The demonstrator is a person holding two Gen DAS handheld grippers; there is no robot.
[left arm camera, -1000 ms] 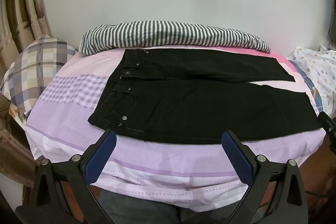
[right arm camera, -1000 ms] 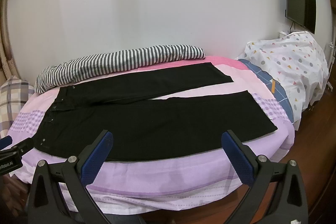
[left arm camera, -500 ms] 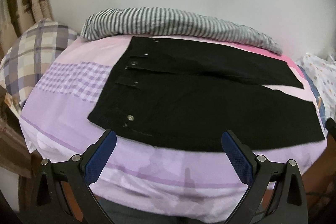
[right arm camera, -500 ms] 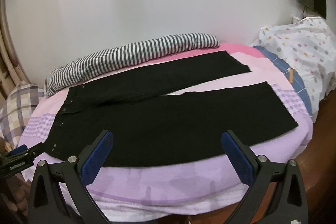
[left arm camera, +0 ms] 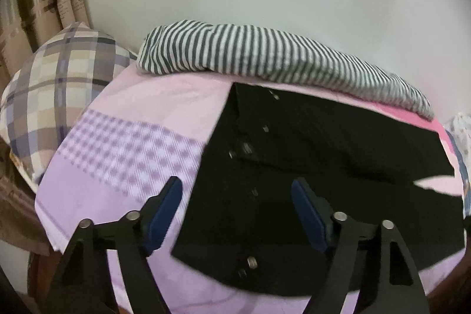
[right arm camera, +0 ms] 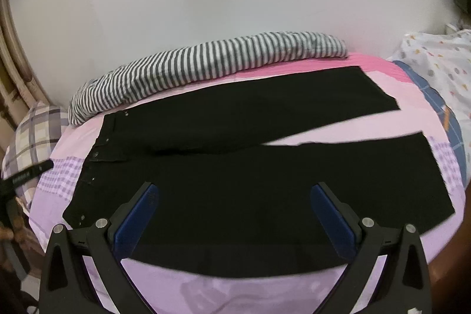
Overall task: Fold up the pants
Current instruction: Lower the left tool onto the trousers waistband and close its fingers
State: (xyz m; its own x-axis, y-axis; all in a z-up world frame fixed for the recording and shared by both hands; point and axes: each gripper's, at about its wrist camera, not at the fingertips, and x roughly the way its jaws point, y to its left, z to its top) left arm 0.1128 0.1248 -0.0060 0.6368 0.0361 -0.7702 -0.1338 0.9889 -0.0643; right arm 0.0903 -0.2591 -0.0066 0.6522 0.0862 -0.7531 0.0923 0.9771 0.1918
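Black pants (left arm camera: 323, 167) lie flat on the bed, waistband to the left and both legs spread to the right (right arm camera: 250, 181). My left gripper (left arm camera: 237, 190) hangs over the near waistband corner. Its jaws are closing, and the waist edge shows between the blue pads, which do not press on it. My right gripper (right arm camera: 235, 192) stands open above the middle of the near leg, holding nothing. The left gripper's black body (right arm camera: 26, 175) shows at the far left of the right wrist view.
The bed has a lilac and pink sheet (left arm camera: 117, 167). A rolled striped blanket (right arm camera: 206, 64) lies along the wall behind the pants. A plaid pillow (left arm camera: 59, 84) sits at the left end, white patterned bedding (right arm camera: 435, 64) at the right.
Both grippers have moved forward over the bed, so the pants look larger. The left one now hangs over the waistband with its jaws narrower than before.
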